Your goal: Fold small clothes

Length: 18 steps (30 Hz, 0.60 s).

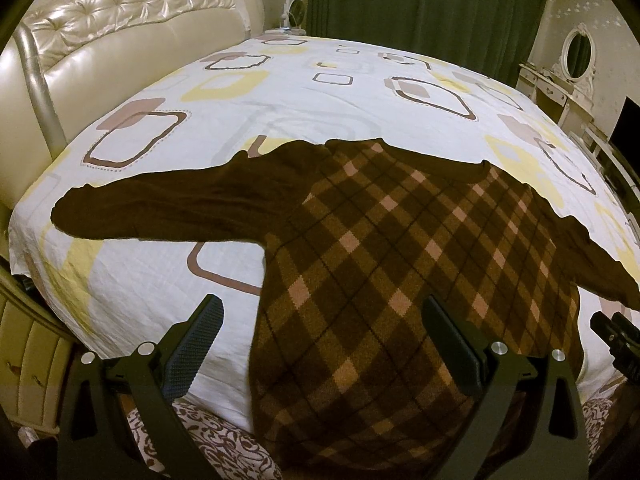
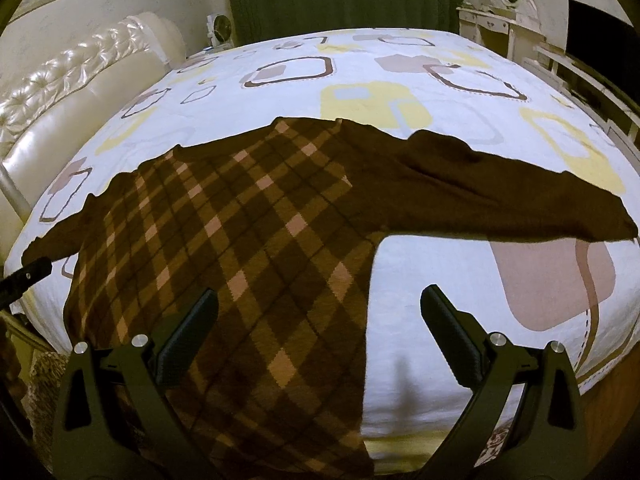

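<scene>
Brown sweater [image 1: 360, 264] with a tan argyle front lies spread flat on the bed [image 1: 248, 92], its hem hanging over the near edge and its collar pointing toward the far edge. One plain brown sleeve [image 1: 160, 208] stretches toward the headboard [image 1: 120, 40] side; the other sleeve [image 2: 500, 200] reaches toward the opposite edge. The bed carries a white sheet printed with yellow, brown and pink rounded squares.

The left gripper [image 1: 320, 348] hovers above the near edge with its fingers wide apart and nothing between them, one finger over bare sheet, the other over the sweater's body. The right gripper [image 2: 320, 344] also stands spread and empty, one finger over the argyle panel, the other over bare sheet beside the sweater's side seam. Whether either touches the cloth cannot be told.

Beyond the far edge hangs a green curtain [image 1: 428, 0], with a white dressing table and oval mirror [image 1: 578, 54] beside it.
</scene>
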Tool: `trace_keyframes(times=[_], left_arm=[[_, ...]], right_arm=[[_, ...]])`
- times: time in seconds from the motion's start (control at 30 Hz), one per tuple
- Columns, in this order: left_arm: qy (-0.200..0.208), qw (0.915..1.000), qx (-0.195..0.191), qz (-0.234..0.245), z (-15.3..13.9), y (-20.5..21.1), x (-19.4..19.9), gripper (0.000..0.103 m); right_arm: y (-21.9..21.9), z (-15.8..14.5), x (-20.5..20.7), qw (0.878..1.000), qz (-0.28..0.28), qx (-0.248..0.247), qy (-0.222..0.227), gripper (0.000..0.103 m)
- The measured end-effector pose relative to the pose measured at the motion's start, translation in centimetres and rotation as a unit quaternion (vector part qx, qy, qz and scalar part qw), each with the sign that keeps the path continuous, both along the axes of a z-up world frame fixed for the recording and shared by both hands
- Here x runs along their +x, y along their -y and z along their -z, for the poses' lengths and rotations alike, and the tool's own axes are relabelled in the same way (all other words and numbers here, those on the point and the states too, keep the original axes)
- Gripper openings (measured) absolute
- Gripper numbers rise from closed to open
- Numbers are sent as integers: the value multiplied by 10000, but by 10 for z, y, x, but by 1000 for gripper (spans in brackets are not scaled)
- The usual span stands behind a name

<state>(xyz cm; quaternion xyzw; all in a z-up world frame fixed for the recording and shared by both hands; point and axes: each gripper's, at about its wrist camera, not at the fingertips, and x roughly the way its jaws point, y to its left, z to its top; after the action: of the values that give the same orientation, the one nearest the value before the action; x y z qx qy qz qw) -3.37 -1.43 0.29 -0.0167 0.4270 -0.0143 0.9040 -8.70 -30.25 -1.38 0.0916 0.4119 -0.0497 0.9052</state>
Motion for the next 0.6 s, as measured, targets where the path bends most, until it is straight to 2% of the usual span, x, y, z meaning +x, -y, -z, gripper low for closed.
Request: trace_keyframes(times=[0.4, 0.6], left_arm=[[-8, 10000, -29, 17, 2, -2, 0, 99], [-27, 9999, -97, 13, 6, -2, -1, 99]], right_arm=[[20, 1, 3, 9997, 163, 173, -57, 101], [60, -14, 5, 9971, 420, 628, 99, 101]])
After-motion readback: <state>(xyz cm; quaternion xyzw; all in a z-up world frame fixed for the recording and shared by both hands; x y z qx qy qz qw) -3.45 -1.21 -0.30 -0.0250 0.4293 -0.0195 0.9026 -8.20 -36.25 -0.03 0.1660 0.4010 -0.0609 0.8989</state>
